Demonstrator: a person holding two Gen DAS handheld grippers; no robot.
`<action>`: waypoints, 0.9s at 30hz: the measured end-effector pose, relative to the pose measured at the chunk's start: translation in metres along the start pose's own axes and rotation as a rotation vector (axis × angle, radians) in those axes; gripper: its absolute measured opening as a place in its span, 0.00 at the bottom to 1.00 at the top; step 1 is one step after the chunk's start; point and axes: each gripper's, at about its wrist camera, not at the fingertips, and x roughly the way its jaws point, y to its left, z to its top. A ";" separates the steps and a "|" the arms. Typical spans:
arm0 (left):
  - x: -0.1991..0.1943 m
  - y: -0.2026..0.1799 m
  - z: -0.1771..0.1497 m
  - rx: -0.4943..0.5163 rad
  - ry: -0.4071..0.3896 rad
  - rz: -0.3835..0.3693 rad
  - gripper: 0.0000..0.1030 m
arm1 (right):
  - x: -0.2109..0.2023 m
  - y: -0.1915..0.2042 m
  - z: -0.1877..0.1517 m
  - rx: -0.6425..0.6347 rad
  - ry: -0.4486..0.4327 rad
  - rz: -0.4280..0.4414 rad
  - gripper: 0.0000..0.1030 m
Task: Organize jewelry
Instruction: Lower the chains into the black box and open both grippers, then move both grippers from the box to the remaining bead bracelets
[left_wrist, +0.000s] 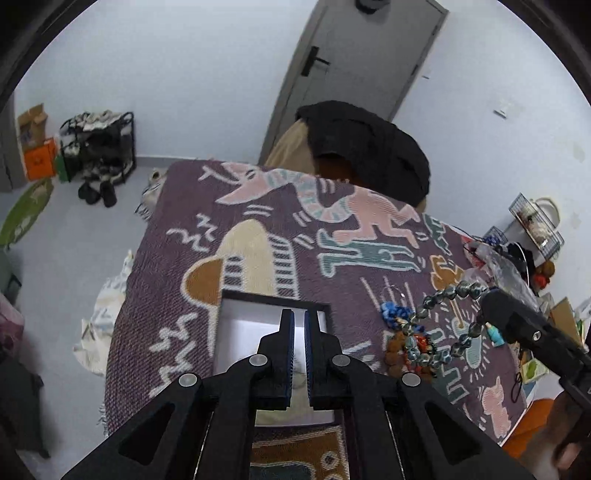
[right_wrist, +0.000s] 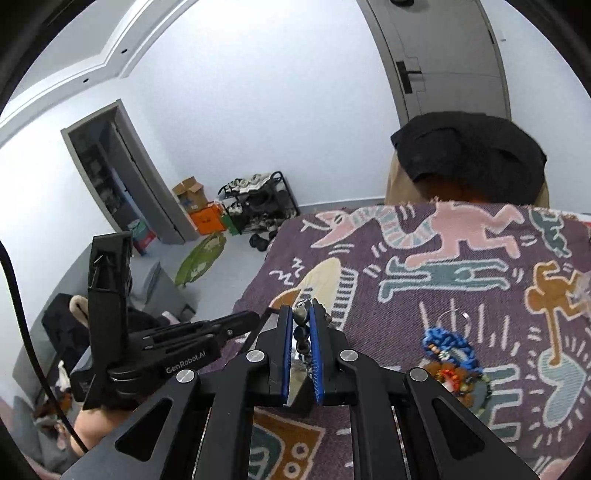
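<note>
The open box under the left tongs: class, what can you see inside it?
The box shows only a bare white lining. The left tongs, nearly shut and holding nothing, cover its middle and near part, so anything lying there cannot be seen.

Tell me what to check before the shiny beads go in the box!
1. Right claw shut on the bead bracelet: ok.
2. Bracelet lifted off the jewelry pile: cannot tell, its low end hangs by the pile.
3. Box open, white inside showing: ok.
4. Left claw out of the way: not ok, it sits over the box.
5. Bracelet above the box: not ok, it hangs beside it.
</note>
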 end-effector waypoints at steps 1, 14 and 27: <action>-0.001 0.006 -0.002 -0.018 -0.003 -0.006 0.16 | 0.003 0.000 -0.001 0.003 0.005 0.004 0.10; -0.034 0.056 -0.020 -0.099 -0.138 0.053 0.75 | 0.057 0.027 -0.013 0.012 0.082 0.083 0.10; -0.048 0.040 -0.032 -0.058 -0.228 0.086 0.94 | 0.055 -0.001 -0.033 0.057 0.089 0.020 0.55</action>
